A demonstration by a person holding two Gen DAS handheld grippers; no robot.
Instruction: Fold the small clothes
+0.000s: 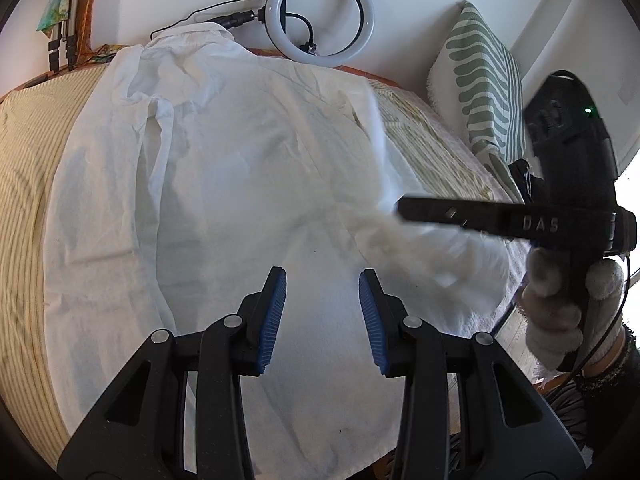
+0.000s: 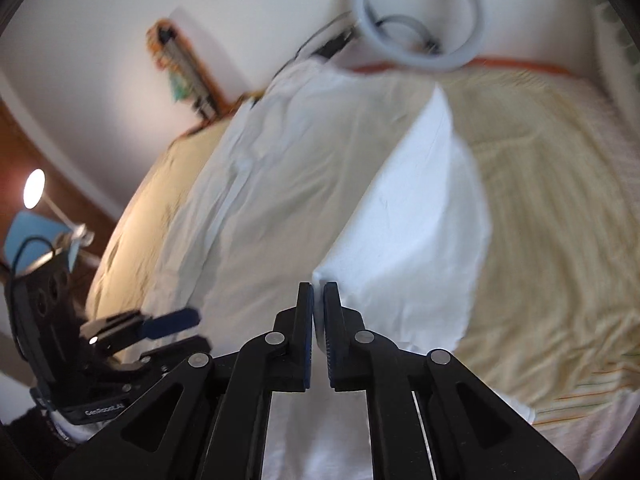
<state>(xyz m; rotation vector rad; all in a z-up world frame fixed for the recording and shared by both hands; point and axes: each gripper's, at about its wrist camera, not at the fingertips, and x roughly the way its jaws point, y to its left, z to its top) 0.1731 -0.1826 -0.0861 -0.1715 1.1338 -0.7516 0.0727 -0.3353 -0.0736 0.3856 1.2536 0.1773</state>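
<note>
Your left gripper (image 1: 322, 300) hangs over the near part of the white shirt (image 1: 240, 168), jaws apart with bare cloth showing between the blue pads (image 1: 276, 312). The shirt lies spread across the striped bedcover (image 1: 28, 200). At the shirt's right edge, your gloved right hand (image 1: 560, 304) carries the right gripper (image 1: 404, 210), blurred, beside a lifted flap. Beyond the shirt's far end stands a ring light (image 1: 320, 16); right of that, a green-patterned pillow (image 1: 484, 80).
</note>
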